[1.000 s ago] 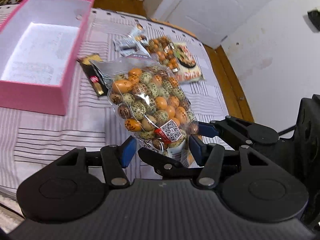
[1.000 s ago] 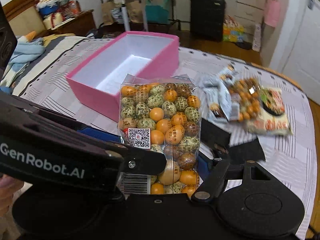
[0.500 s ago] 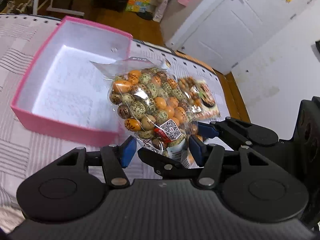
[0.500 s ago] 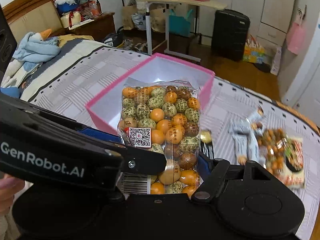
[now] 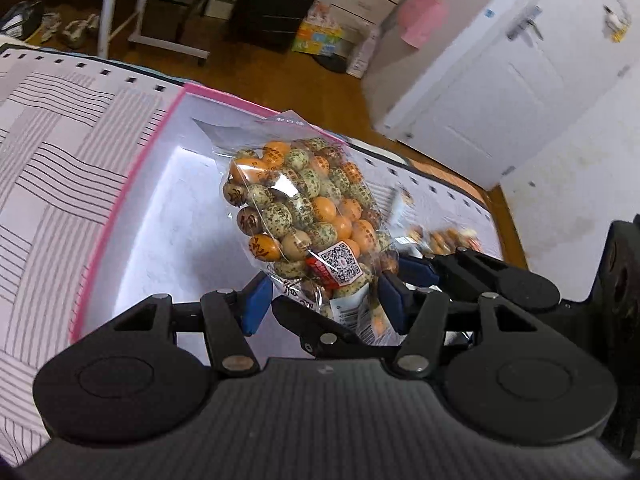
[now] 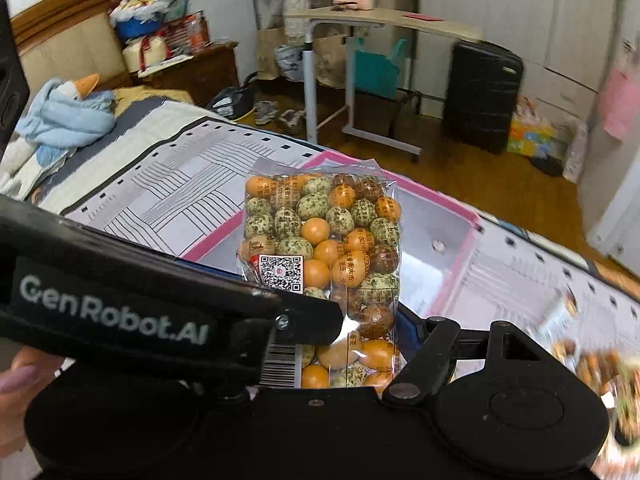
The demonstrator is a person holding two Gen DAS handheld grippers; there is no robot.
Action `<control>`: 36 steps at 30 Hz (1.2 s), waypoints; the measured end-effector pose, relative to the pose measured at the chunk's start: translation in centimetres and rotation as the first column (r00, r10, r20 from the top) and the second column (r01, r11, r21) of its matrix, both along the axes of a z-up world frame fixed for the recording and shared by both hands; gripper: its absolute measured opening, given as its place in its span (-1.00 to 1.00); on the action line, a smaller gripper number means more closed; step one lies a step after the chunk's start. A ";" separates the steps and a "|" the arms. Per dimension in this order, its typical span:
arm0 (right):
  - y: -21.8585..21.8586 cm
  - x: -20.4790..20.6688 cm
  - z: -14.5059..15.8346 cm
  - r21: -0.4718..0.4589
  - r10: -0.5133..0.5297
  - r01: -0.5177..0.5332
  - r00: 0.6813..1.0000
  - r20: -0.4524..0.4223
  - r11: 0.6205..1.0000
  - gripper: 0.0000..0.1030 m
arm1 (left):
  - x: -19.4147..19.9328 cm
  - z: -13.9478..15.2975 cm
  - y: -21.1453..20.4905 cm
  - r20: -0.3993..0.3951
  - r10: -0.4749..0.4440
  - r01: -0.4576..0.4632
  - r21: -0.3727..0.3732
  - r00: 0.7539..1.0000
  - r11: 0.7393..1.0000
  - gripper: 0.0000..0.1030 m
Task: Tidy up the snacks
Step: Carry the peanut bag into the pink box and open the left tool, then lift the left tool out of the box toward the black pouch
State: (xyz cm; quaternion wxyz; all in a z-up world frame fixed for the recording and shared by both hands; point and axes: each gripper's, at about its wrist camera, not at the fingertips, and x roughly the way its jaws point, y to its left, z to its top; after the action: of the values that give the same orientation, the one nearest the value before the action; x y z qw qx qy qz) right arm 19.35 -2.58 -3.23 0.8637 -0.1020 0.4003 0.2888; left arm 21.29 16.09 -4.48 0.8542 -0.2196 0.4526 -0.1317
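A clear bag of orange, green and brown coated nuts [image 5: 304,208] [image 6: 328,248] hangs in the air above the open pink box [image 5: 132,184] [image 6: 460,240], which has a white inside. Both grippers hold the bag's lower end. My left gripper [image 5: 320,300] has its blue pads on either side of the bag's bottom. My right gripper [image 6: 360,332] is shut on the same end; the left gripper's black arm crosses its view and hides its left finger.
The box lies on a striped bedspread [image 5: 52,168]. Other snack packets [image 5: 440,236] [image 6: 588,356] lie blurred on the bed to the right. A blue stuffed goose [image 6: 68,112] lies at the far left. A desk, suitcase and door stand beyond.
Both grippers have carried the nut bag left, from above the bedspread to over the pink box. The loose snack packets have slid toward the right edge of both views.
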 end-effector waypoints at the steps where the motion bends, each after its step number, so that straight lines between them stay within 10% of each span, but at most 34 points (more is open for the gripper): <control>1: 0.5 0.9 -0.4 -0.012 0.028 -0.028 1.000 0.003 1.000 0.51 | 0.7 -0.4 0.5 -0.007 0.018 -0.018 -0.005 1.000 1.000 0.09; 22: 4.9 7.7 -6.1 -0.290 0.379 -0.366 0.925 -0.011 0.884 0.68 | 8.5 -9.9 3.1 -0.245 0.132 -0.169 -0.136 0.961 0.976 0.10; 36: 2.7 2.6 -2.1 -0.288 0.316 -0.268 0.939 0.133 0.919 0.71 | 5.1 -3.8 1.5 -0.021 0.081 -0.080 0.065 0.996 0.995 0.23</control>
State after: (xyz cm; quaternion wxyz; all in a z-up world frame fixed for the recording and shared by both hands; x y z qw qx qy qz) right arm 21.92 0.14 -5.35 0.8212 -0.3009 0.3374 0.3483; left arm 26.44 17.64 -8.32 0.8601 -0.2114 0.4573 -0.0800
